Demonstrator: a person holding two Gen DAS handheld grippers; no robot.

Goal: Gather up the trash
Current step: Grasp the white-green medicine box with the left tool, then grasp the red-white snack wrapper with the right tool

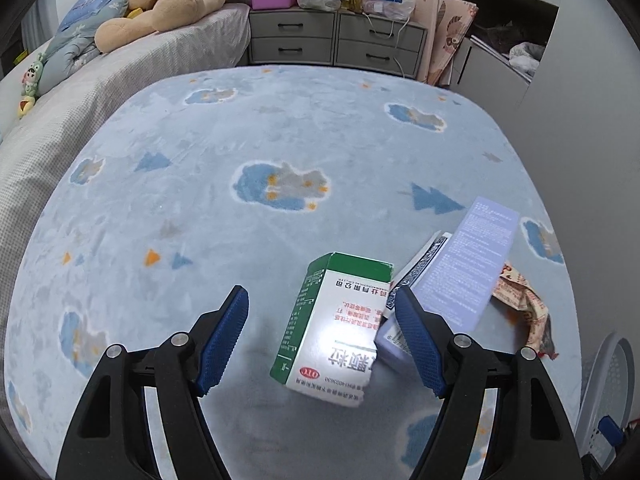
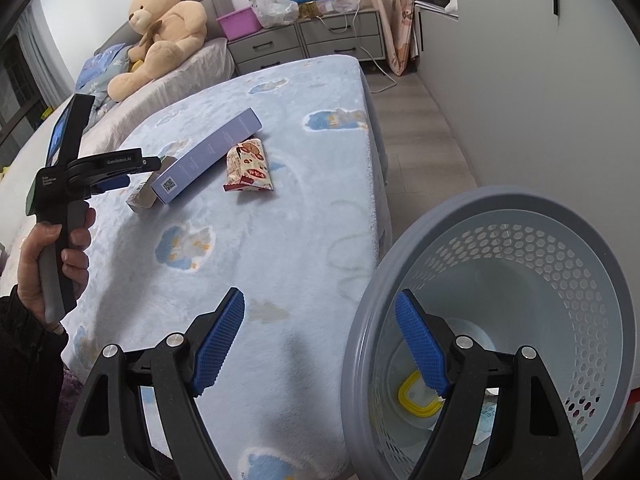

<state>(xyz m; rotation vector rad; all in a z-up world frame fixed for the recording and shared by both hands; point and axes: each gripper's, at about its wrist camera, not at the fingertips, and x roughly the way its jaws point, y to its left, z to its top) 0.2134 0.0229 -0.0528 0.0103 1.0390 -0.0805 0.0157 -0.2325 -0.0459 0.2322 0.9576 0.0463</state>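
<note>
A green and white medicine box (image 1: 336, 328) lies on the blue blanket, between the open fingers of my left gripper (image 1: 322, 300), untouched. Beside it lie a long lilac box (image 1: 468, 264), a patterned card box (image 1: 416, 268) and a crumpled snack wrapper (image 1: 524, 300). In the right wrist view the lilac box (image 2: 208, 156) and the wrapper (image 2: 250, 168) lie mid-blanket, with the left gripper (image 2: 132, 172) held over the medicine box (image 2: 142, 196). My right gripper (image 2: 320, 304) is open and empty, at the rim of a grey mesh bin (image 2: 520, 280) with a yellow-rimmed lid (image 2: 416, 396) inside.
The blanket (image 2: 280, 240) covers a bed beside another bed with a teddy bear (image 2: 160, 32). Grey drawers (image 1: 336, 36) with bags and a pink tub stand at the back. The bin stands on the wood floor (image 2: 420, 128) at the blanket's right edge, by a white wall.
</note>
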